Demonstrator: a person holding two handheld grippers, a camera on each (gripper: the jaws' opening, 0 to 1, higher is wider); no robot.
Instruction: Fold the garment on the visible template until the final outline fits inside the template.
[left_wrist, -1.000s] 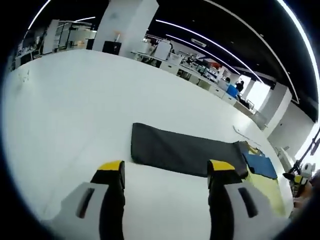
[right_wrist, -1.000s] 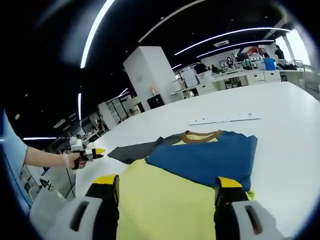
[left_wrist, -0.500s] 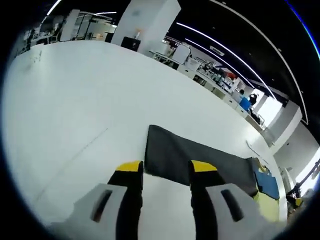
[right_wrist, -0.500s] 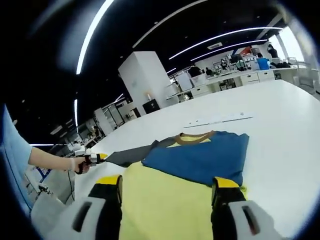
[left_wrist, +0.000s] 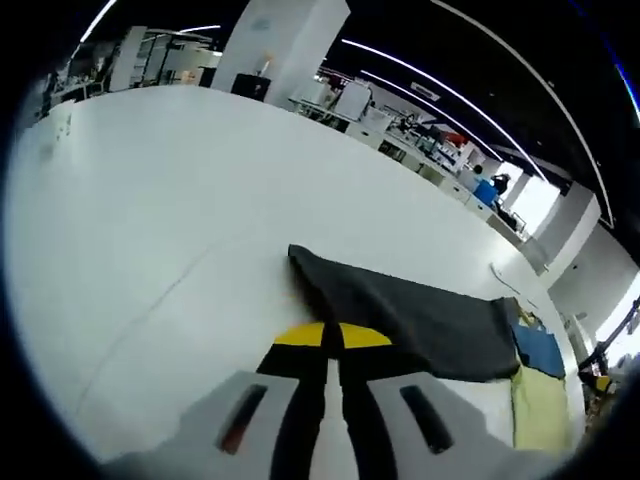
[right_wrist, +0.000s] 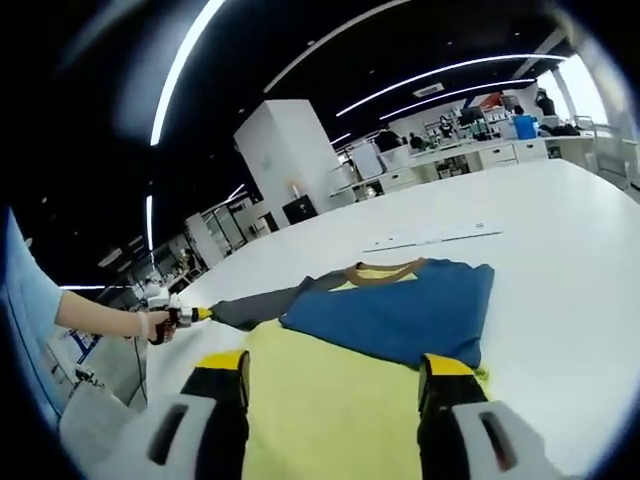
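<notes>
Between the left gripper (left_wrist: 332, 335) fingers sits the garment's (left_wrist: 420, 318) grey sleeve edge.

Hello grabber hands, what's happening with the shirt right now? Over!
Left gripper shut on the dark sleeve. Right gripper open above the yellow part of the shirt. Nothing in the way on the white table.
</notes>
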